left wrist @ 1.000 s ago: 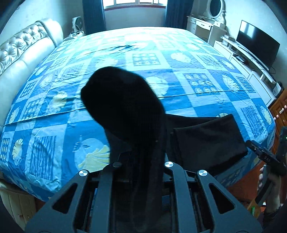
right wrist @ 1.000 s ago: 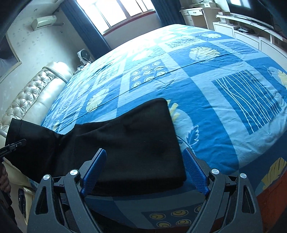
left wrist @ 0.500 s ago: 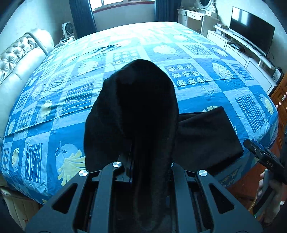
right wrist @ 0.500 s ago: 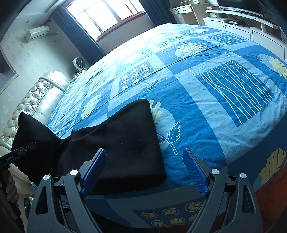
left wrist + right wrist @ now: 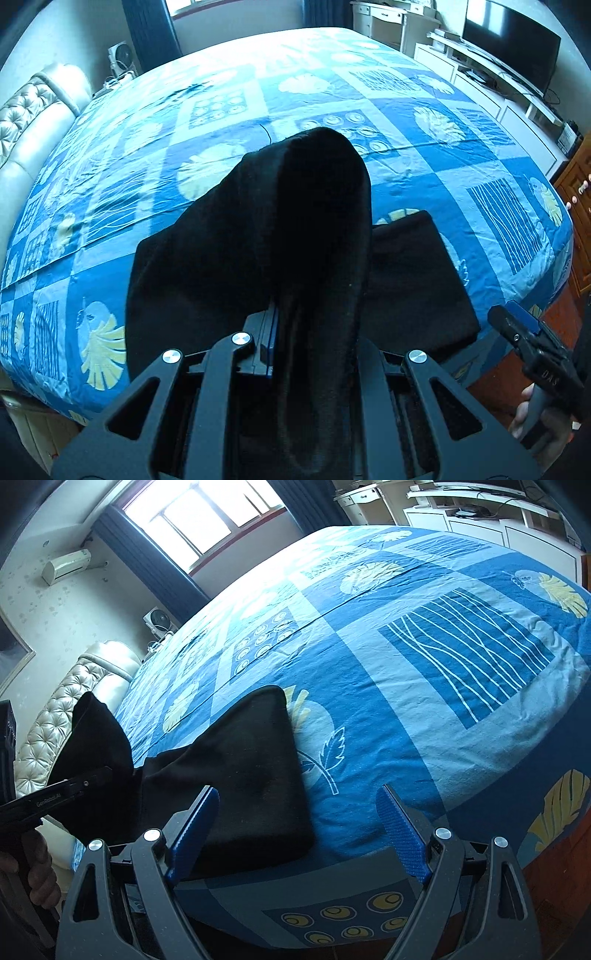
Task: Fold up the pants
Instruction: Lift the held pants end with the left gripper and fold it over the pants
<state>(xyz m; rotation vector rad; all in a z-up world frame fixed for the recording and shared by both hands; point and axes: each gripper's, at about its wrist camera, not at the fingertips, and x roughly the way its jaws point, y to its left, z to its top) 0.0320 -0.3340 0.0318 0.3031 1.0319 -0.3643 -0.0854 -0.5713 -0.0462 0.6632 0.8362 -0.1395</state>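
- Black pants [image 5: 413,280] lie on the bed [image 5: 332,92], at its near edge; one end flat on the blue patterned cover, the other raised.
- Left gripper [image 5: 314,332] clamped on the raised fold, cloth draped over its fingers.
- Right gripper [image 5: 295,823] spread wide, holding nothing, off the bed's near edge beside the flat part.
- Television [image 5: 509,40] beyond the bed's far right side.

Black pants [image 5: 303,236] draped over the left gripper [image 5: 310,332], hiding its fingertips; beyond the pants, the bed [image 5: 406,158] surface went unseen.
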